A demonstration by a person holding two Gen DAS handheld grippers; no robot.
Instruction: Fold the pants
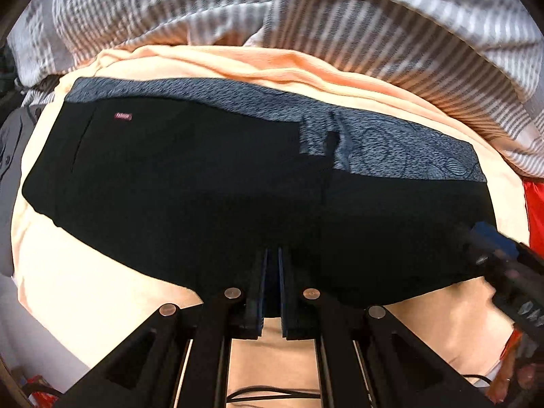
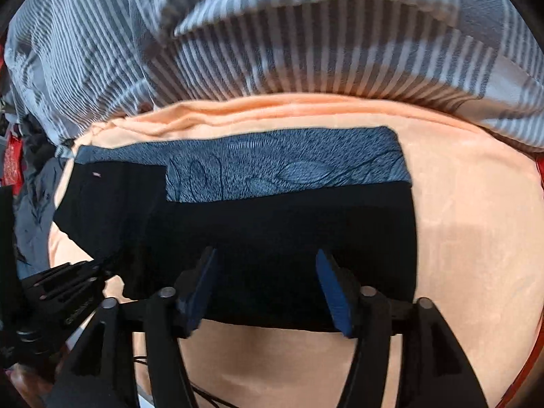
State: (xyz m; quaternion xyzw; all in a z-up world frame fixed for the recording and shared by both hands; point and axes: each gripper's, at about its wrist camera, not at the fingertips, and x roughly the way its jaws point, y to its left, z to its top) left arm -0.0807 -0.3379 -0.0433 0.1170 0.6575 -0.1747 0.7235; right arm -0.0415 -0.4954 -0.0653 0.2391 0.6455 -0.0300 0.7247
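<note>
The black pants (image 1: 190, 183) with a grey patterned band (image 1: 391, 142) lie folded flat on a peach blanket (image 1: 85, 285). My left gripper (image 1: 272, 255) is nearly closed, its blue-padded fingers pinching the near edge of the pants. The right gripper shows at the right edge of the left wrist view (image 1: 489, 241). In the right wrist view the pants (image 2: 278, 231) lie across the middle with the patterned band (image 2: 289, 166) behind. My right gripper (image 2: 267, 265) is open, its fingers over the near edge of the pants, holding nothing. The left gripper (image 2: 68, 289) sits at the left.
A grey and white striped duvet (image 1: 306, 17) is bunched behind the blanket, also in the right wrist view (image 2: 306, 40). Red fabric (image 1: 535, 210) lies at the right edge. Dark clothes (image 2: 30, 210) are piled at the left. A black cable (image 1: 272, 396) runs below the blanket's front.
</note>
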